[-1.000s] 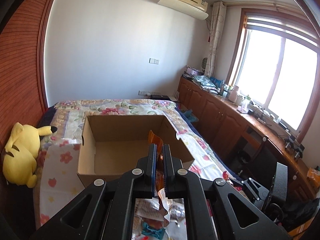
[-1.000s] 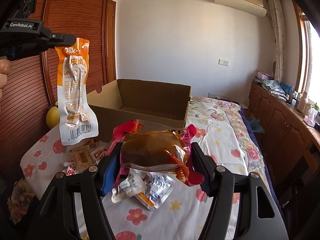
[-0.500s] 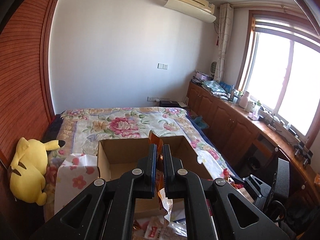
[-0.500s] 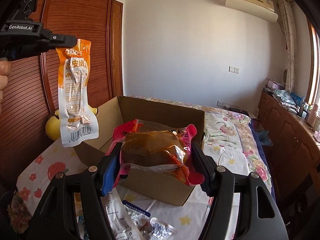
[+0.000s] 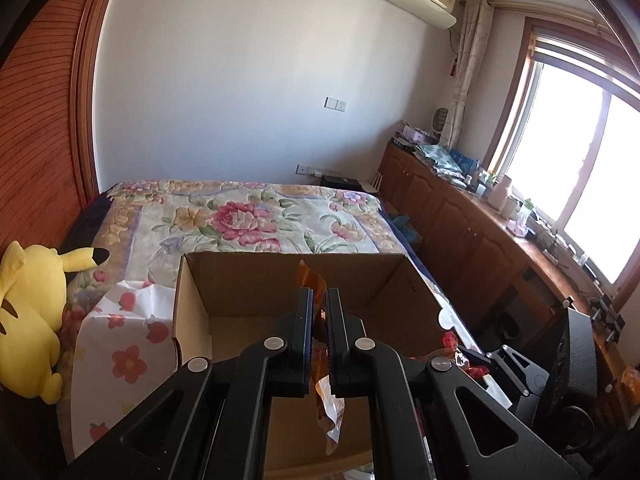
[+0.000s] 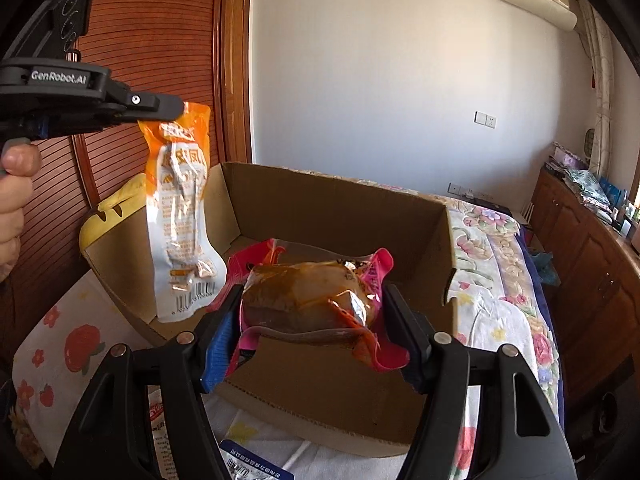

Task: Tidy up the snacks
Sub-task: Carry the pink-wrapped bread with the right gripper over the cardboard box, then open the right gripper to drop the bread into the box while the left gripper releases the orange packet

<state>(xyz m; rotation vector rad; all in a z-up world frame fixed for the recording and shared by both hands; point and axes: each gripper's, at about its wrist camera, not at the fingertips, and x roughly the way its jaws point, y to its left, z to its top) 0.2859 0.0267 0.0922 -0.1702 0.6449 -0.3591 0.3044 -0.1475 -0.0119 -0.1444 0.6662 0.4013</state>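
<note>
**A:** Between the right fingers (image 6: 312, 312), what do we see?

**B:** We see a pink-edged snack pouch (image 6: 308, 296) with a brown filling, pressed on both sides by the blue-padded fingers, which stand fairly wide around its bulk. Below and beyond the fingertips lies the open cardboard box (image 6: 340, 216), so the pouch hangs over the box's near part.

**A:** And the left fingers (image 5: 318, 300)?

**B:** We find them drawn nearly together on the top edge of an orange snack packet (image 6: 180, 216). From the right wrist view the packet dangles straight down from the fingertips, its barcode end level with the box's left wall. From the left wrist view only a thin orange sliver rises above the fingertips and a crumpled end hangs beneath them, over the box floor.

**A:** What surrounds the box?

**B:** We note that it rests on a flowered bed (image 5: 248, 216). Left of the left fingers sits a yellow plush toy (image 5: 28, 316). Beneath the right fingers, on the near side of the box, lie more wrapped snacks (image 6: 256, 468). A hand (image 6: 12, 200) grips the left tool's handle.
</note>
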